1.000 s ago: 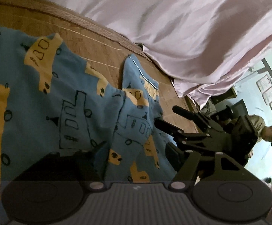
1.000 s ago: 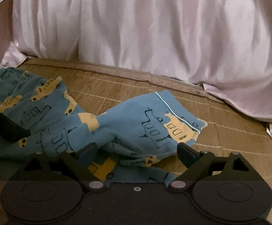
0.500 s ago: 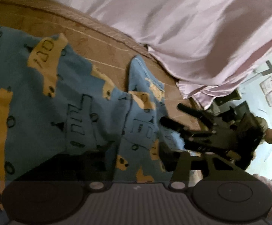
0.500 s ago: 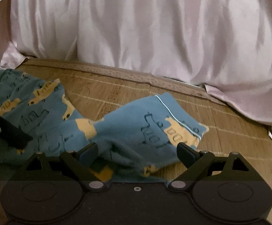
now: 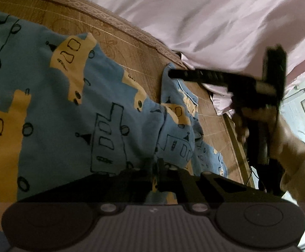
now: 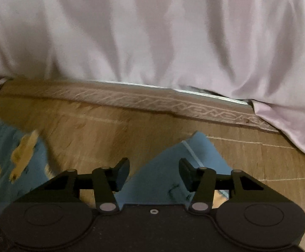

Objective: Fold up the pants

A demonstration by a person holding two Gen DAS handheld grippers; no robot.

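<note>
Left gripper: fingers drawn together, pinching a raised fold of the pants. Right gripper: fingers spread apart, nothing between the pads, a trouser-leg cuff lying directly beneath and ahead of the gap; whether the pads touched the fabric could not be told.

Pants: blue cotton with yellow vehicle print and dark line drawings, white piping at the cuff. Bulk of the garment spread to the left of and ahead of the left gripper, bunched at the pinch point; one leg ran forward and to the right of it, its far corner reached by the right gripper, seen blurred in the left wrist view. A second blurred portion of the garment lay left of the right gripper.

Woven mat: tan, with patterned border band, under the pants.

Pale pink sheet: draped, beyond the mat border, ahead of both grippers.

Person's hand: gripping the right tool's handle, cream sleeve behind.
</note>
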